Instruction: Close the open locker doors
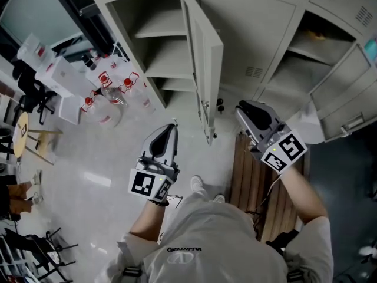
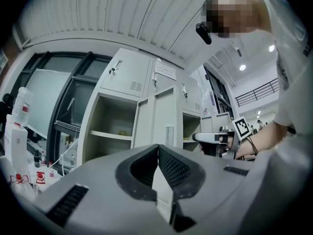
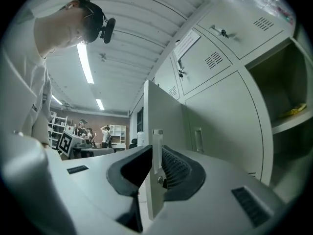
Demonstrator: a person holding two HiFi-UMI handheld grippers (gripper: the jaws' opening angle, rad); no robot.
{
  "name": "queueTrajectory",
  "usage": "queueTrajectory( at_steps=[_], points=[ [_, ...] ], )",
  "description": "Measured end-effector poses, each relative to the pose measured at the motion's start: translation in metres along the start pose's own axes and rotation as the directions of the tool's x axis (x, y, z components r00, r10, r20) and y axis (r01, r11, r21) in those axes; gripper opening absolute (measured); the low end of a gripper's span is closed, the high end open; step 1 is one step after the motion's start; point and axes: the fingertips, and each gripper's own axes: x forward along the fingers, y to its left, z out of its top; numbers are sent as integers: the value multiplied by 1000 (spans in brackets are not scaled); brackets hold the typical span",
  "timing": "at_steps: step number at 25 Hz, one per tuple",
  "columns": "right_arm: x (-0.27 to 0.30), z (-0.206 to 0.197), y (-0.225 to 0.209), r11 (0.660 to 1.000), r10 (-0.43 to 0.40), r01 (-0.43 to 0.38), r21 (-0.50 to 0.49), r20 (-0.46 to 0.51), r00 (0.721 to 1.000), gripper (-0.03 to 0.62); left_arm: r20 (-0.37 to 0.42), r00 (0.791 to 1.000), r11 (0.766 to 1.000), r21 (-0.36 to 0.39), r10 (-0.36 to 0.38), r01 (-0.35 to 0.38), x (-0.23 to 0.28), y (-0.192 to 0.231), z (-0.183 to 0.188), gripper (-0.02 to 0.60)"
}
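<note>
Left gripper [image 1: 172, 127] is closed and empty, with the open middle door [image 1: 207, 58] at its 12 o'clock. Right gripper [image 1: 243, 108], jaws slightly parted around nothing, sits apart at that door's 4 o'clock. The right door [image 1: 344, 102] stands open at 3 o'clock.

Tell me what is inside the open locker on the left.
The locker holds bare-looking shelves. The left gripper view shows one small yellow thing on a shelf. Its open door blocks the view of the inside's right edge.
</note>
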Motion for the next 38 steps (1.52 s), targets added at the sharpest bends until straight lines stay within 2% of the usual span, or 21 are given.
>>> queueTrajectory(
  at_steps=[8, 12, 21, 24, 28, 38],
  points=[
    [38, -16, 5, 994, 105, -104, 24, -39, 994, 166, -25, 996, 996, -37, -83, 82, 29, 33, -19, -5],
    [54, -30, 5, 993, 117, -117, 5, -91, 989, 187, -10, 989, 987, -62, -146, 145, 41, 40, -27, -5],
    [70, -33, 17, 986, 166, -165, 9, -106, 981, 225, -39, 970, 966, -116, -238, 232, 52, 42, -47, -5],
    [75, -37, 20, 983, 178, -183, -27, -130, 976, 227, -38, 971, 967, -111, -236, 231, 56, 42, -50, -5],
    [77, -34, 13, 983, 182, -183, -2, -101, 978, 225, -32, 975, 969, -120, -222, 217, 61, 40, -51, -5],
    [89, -32, 26, 951, 308, -310, 0, -99, 946, 158, -53, 991, 986, -125, -121, 114, 63, 43, -47, -5]
  ],
)
